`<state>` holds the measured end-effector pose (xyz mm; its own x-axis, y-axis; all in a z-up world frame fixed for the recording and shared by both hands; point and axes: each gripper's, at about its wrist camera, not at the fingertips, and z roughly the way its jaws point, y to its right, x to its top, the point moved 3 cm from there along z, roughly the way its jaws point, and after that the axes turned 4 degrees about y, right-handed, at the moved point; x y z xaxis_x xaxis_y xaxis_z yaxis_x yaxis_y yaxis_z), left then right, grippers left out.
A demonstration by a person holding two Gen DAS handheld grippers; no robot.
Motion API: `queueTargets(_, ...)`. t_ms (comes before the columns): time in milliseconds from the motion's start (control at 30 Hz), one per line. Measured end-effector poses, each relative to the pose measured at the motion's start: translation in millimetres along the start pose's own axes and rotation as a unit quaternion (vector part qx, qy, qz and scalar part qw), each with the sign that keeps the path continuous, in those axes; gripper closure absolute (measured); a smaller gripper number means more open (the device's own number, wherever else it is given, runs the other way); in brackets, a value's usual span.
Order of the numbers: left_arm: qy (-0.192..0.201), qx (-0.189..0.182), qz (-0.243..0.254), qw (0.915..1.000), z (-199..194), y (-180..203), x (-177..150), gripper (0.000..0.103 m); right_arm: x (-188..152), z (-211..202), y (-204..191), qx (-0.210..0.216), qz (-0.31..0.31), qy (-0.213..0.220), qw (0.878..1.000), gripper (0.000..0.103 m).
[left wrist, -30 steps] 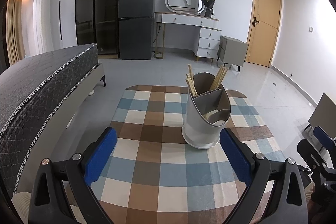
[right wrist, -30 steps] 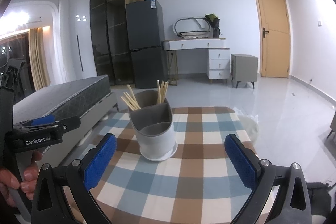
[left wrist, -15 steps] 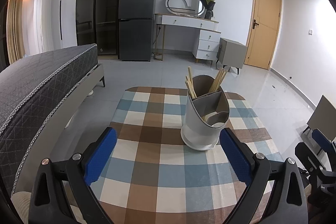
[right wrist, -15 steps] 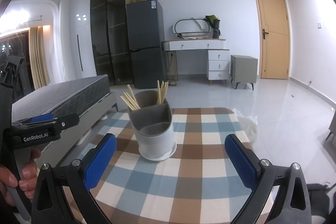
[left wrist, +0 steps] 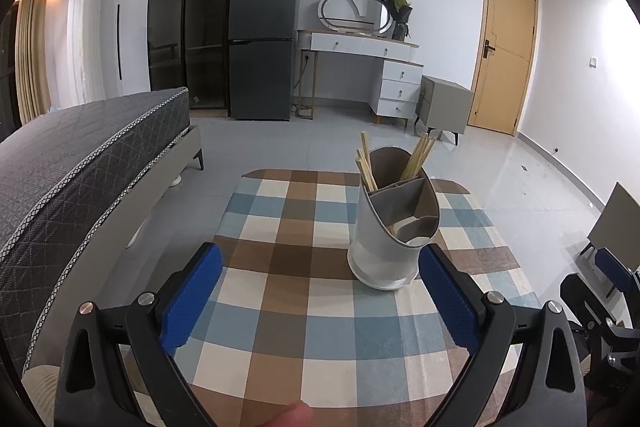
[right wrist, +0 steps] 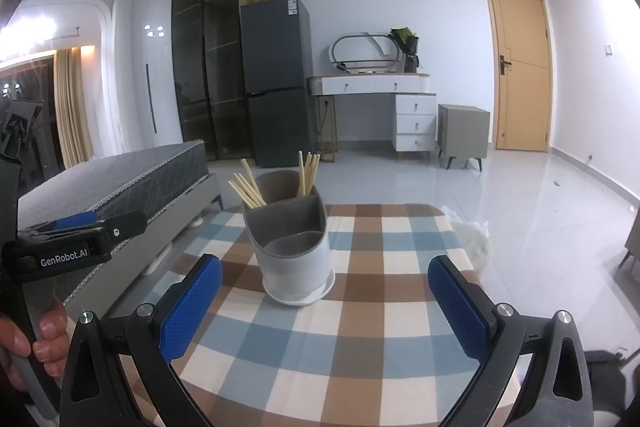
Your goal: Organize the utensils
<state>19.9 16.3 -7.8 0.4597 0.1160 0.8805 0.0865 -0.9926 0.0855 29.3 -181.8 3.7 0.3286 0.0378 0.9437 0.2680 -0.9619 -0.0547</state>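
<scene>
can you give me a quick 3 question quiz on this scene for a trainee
1. True or false: the left gripper holds a chopstick.
2. Where are the chopsticks? A) lying on the tablecloth B) standing in the holder's rear compartments C) on the bed
3. Fill in: the utensil holder stands on a ____ tablecloth.

Key:
1. False; it is open and holds nothing, like the right gripper.
2. B
3. checked
</scene>
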Motion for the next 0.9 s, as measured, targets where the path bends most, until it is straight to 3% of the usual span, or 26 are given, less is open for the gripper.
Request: queueTargets(900, -0.011, -0.003, -0.010, 0.9999, 5.5, -2.3, -1.5, 0.007, -1.1, 0.5, -0.3, -0.001, -0.003, -0.003, 1.000, 0.000)
